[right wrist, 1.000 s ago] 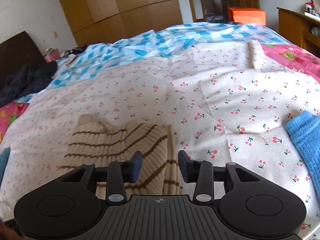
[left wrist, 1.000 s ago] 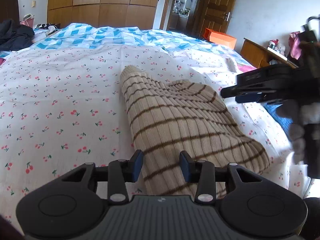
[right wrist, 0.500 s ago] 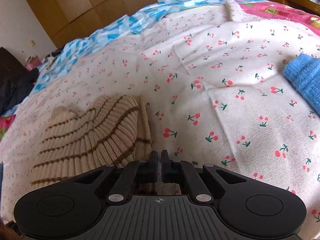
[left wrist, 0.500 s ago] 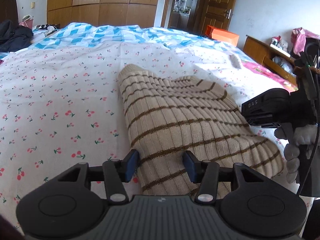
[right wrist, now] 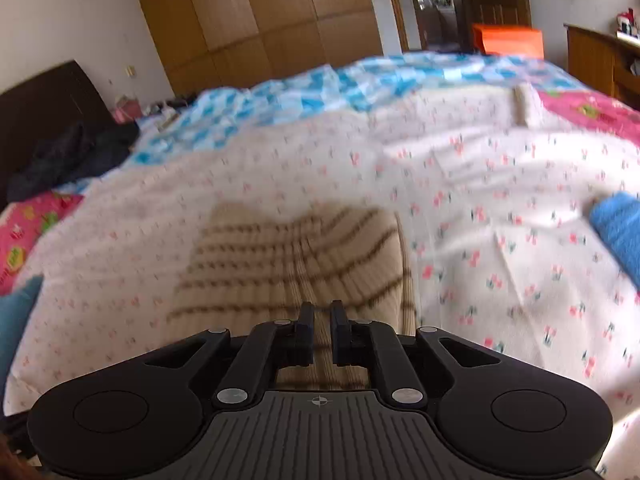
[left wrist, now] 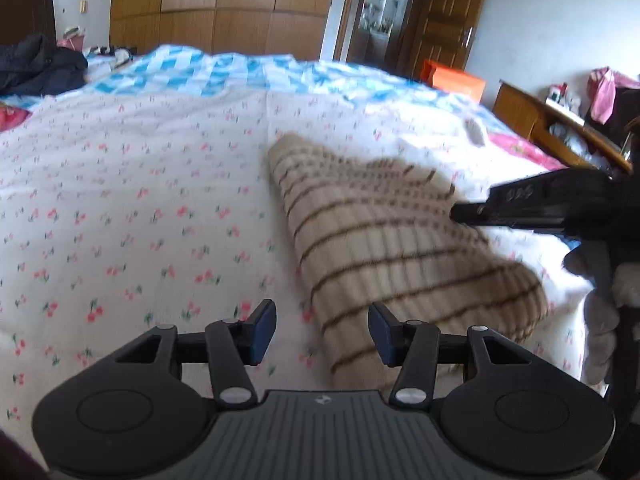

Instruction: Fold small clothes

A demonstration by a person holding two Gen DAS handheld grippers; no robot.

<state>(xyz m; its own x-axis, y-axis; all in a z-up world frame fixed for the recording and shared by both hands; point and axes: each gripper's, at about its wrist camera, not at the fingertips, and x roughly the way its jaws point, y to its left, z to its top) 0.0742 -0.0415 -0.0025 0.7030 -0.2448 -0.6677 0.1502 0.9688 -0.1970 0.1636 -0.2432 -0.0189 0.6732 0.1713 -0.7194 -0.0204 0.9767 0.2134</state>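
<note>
A beige ribbed garment with thin brown stripes (left wrist: 384,240) lies folded on the cherry-print bedsheet (left wrist: 120,208). My left gripper (left wrist: 322,332) is open and empty, its jaws either side of the garment's near left corner. In the left wrist view my right gripper (left wrist: 460,213) reaches in from the right over the garment's right side. In the right wrist view the garment (right wrist: 288,256) lies right in front, and the right gripper (right wrist: 321,320) is shut on its near edge, with a narrow slit between the fingers.
A blue knitted item (right wrist: 620,232) lies on the sheet at right. A blue-white checked quilt (left wrist: 240,76) covers the far bed. Dark clothes (left wrist: 36,64) lie at the far left, near wardrobes (left wrist: 224,4). An orange box (left wrist: 452,80) and a wooden desk (left wrist: 560,128) stand at right.
My right gripper has closed on the garment's right edge and moved left over it. The left gripper has shifted slightly left; its jaws stay open.
</note>
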